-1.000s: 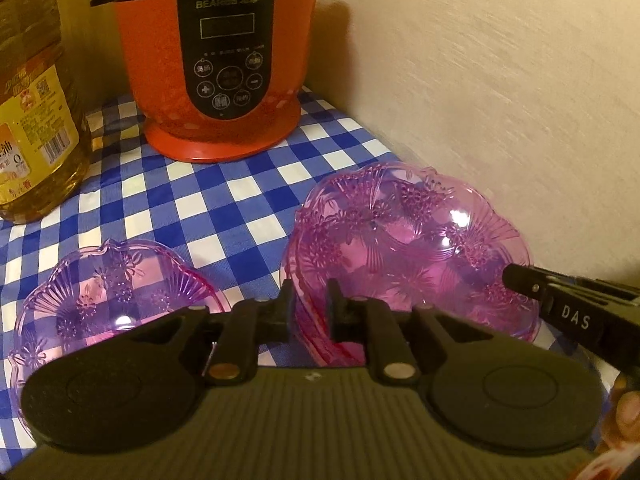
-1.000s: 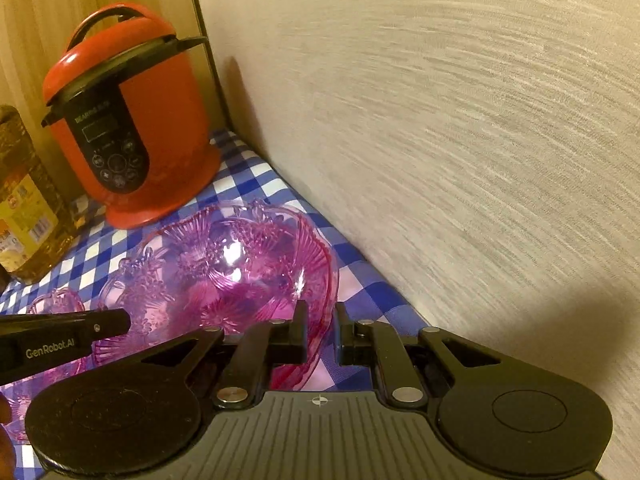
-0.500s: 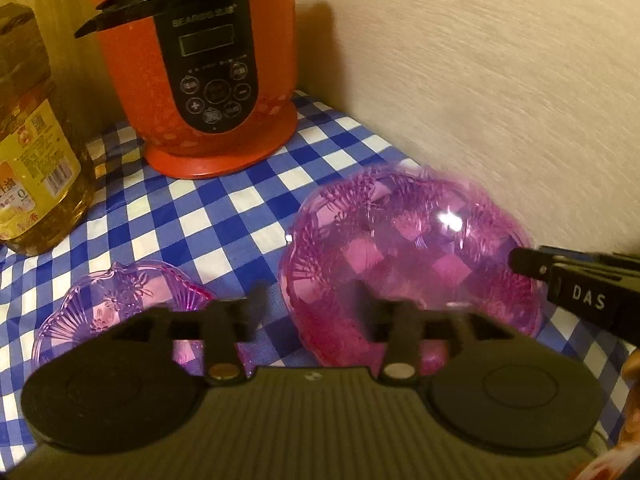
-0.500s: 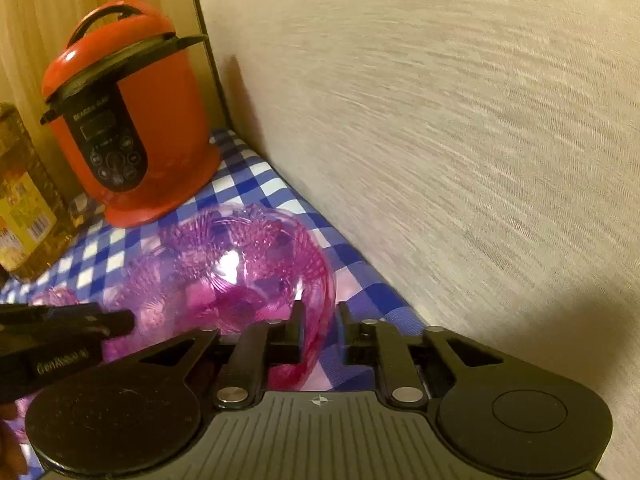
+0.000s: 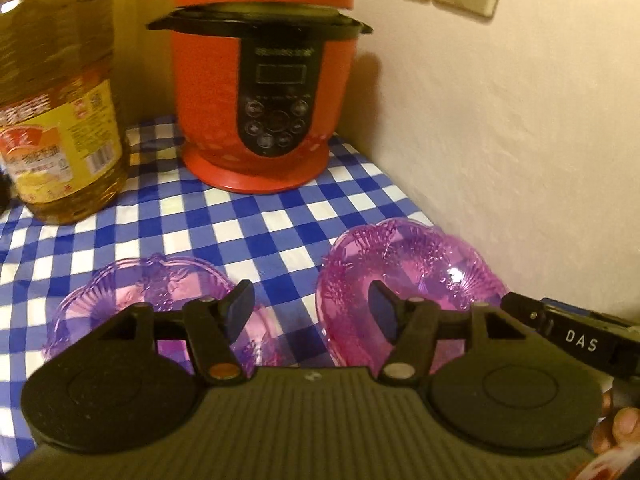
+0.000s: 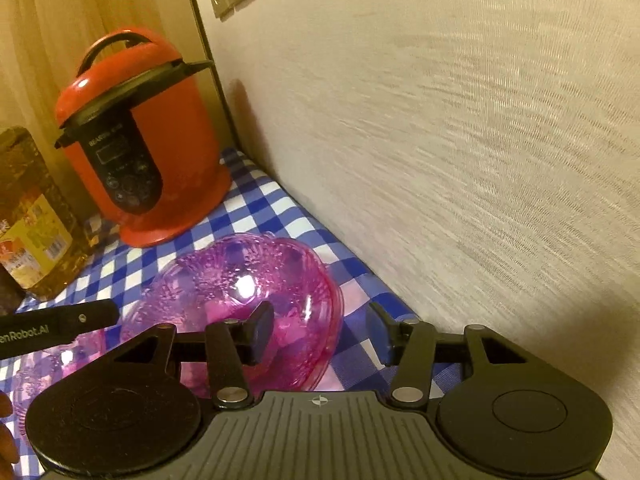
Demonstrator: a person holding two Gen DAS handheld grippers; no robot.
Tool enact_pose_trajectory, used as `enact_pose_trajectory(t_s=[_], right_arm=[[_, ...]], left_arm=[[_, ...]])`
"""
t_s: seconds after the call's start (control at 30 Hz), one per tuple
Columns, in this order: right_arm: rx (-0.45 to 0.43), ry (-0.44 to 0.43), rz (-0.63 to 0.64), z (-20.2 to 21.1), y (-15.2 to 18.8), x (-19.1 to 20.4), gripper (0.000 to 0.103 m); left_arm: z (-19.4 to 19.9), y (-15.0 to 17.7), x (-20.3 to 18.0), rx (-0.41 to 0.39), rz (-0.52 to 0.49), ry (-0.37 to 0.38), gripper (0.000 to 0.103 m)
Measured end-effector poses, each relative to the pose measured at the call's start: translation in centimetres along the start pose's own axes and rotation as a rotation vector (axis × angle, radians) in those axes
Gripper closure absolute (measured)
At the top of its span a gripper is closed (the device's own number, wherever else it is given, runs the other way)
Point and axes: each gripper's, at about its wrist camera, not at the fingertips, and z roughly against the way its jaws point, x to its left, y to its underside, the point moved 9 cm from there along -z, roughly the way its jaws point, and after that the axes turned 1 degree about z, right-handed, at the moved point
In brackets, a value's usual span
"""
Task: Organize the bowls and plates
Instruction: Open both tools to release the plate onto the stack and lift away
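Left wrist view
Landmark: red electric cooker, glossy, round, with a black control panel.
Large bowl: translucent purple plastic with embossed floral relief and a scalloped rim; sat in front of the cooker, to its right, near the wall.
Small bowl: same purple moulded plastic, shallower; sat in front of the cooker, to its left.
Tablecloth: blue and white check, flat.
Oil bottle: amber liquid, yellow label; stood left of the cooker.
Left gripper: matte black; jaws had just opened wide, with nothing between the pads.

Right wrist view
Large bowl: glossy with a bright highlight; sat in front of the cooker, beside the textured wall.
Right gripper: jaws had just been opening; the bowl's near rim lay in the gap, pads clear of it.
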Motion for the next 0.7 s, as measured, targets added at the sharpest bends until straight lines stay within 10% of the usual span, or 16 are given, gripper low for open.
enact_pose_trajectory(t_s=[0.7], right_arm=[[0.014,-0.128,0.006,7.1,1.9,6.8,0.052]], left_arm=[[10.8,2.6,7.9,-0.01,0.106,-0.122,0.043]])
